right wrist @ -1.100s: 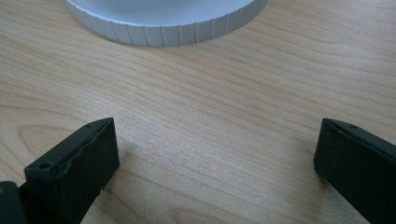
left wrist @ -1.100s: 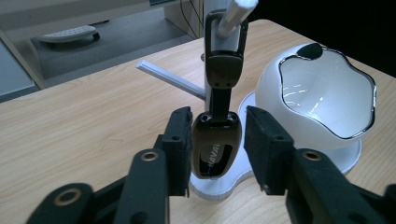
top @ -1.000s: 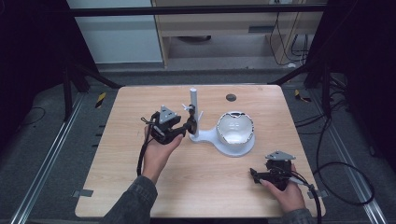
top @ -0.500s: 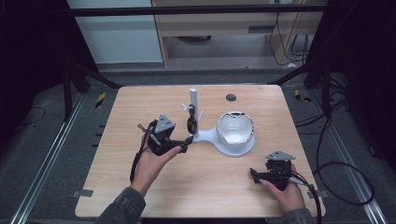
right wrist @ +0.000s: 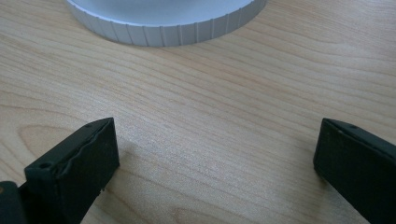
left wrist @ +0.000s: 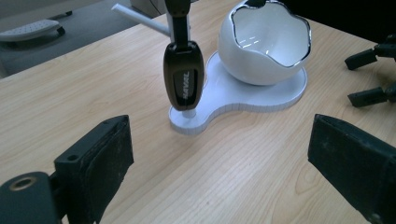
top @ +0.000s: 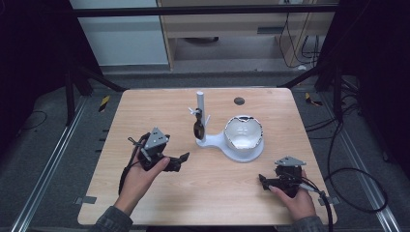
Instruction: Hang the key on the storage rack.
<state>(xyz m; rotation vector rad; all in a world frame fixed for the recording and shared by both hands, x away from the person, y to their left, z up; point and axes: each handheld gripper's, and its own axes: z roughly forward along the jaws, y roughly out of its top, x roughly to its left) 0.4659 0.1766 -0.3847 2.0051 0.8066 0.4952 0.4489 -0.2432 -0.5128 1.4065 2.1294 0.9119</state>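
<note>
A white stand (top: 227,145) sits mid-table, with an upright post (top: 200,104) and a white egg-shaped cup (top: 244,133) on its base. A black key fob (top: 198,128) hangs from the post's hook, and it also faces me in the left gripper view as the key fob (left wrist: 183,81). My left gripper (top: 182,162) is down-left of the stand, apart from it. Its jaws have just been opening and stand open with nothing between them (left wrist: 219,163). My right gripper (top: 262,182) rests open near the front right edge, its jaws over bare wood (right wrist: 215,163) just short of the stand's base (right wrist: 168,28).
A dark round hole (top: 239,101) lies in the tabletop behind the cup. The right gripper (left wrist: 369,77) shows far right in the left gripper view. Black frame rails and cables run along the floor beside the table (top: 145,111).
My left gripper has drawn back from the post toward the near left and its jaws have opened. The key fob stays hanging on the post. The right hand has kept still.
</note>
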